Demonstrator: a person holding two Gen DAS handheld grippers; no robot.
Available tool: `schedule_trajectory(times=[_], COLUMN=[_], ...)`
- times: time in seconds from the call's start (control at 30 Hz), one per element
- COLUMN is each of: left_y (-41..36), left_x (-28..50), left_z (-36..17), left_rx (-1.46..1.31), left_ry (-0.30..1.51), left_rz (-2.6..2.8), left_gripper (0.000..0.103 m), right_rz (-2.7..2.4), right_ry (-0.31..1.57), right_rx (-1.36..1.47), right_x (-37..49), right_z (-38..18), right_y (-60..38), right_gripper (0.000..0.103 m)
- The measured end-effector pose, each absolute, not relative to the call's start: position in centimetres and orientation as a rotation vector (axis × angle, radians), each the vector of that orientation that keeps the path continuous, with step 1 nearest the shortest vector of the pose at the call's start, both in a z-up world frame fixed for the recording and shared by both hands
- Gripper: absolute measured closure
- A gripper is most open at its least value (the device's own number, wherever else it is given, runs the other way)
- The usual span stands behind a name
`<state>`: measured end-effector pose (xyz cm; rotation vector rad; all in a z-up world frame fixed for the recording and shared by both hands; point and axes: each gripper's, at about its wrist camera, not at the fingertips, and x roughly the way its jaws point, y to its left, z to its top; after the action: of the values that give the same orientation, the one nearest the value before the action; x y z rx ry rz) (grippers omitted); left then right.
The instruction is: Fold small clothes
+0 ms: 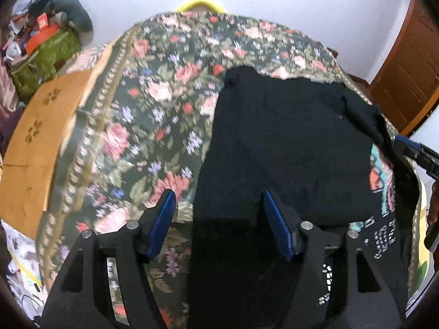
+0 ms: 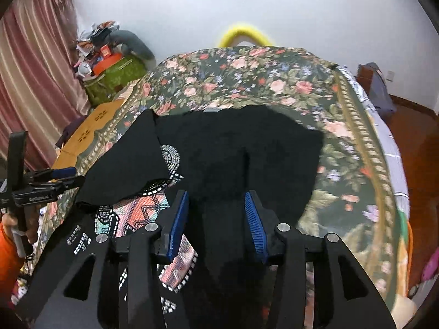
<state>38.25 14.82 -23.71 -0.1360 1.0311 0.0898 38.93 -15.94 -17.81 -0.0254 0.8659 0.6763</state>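
A small black garment (image 1: 288,142) with a colourful beaded print (image 1: 382,181) lies on a floral bedspread (image 1: 153,87). In the right wrist view one black flap (image 2: 137,164) is folded over the print (image 2: 142,211). My left gripper (image 1: 218,194) hangs open above the garment's left edge, its blue pads apart with nothing pressed between them. It also shows at the left edge of the right wrist view as the left gripper (image 2: 63,176). My right gripper (image 2: 216,194) is open over the garment's black cloth (image 2: 233,148), and its pads do not press on it.
A tan cardboard sheet (image 1: 41,126) lies beside the bed on the left. Beyond it stands a green bag piled with clutter (image 2: 115,79). A yellow arc (image 2: 244,34) rises behind the bed, with a wooden door (image 1: 406,76) at right and a pink curtain (image 2: 33,68) at left.
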Motion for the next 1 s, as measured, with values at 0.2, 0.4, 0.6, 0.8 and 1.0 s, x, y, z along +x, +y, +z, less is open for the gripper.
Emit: schedule_trajectory(times=[0.2, 0.4, 0.6, 0.8, 1.0], left_y=[13.2, 13.2, 12.3, 12.2, 13.1], left_x=[38.2, 37.7, 35.0, 32.7, 31.7], left_z=[-25.0, -24.2, -21.9, -20.7, -21.3], left_rx=[-0.057, -0.042, -0.008, -0.002, -0.019], left_ry=[1.035, 1.037, 0.993, 0.964, 0.970], left_rz=[0.127, 0.125, 0.105, 0.089, 0.099], left_gripper=[0.037, 0.037, 0.037, 0.037, 0.037], right_rz=[0.631, 0.670, 0.676, 0.643, 0.639], right_ry=[0.846, 0.797, 0.791, 0.812, 0.822], right_rx=[-0.031, -0.048, -0.215, -0.251, -0.122], right_x=[39.0, 37.7, 34.9, 35.7, 36.7], right_z=[-18.0, -16.3, -15.7, -17.7, -17.9], right_y=[-15.3, -15.4, -14.1, -13.5, -14.6], right_gripper=[0.099, 0.102, 0.061, 0.059, 0.095])
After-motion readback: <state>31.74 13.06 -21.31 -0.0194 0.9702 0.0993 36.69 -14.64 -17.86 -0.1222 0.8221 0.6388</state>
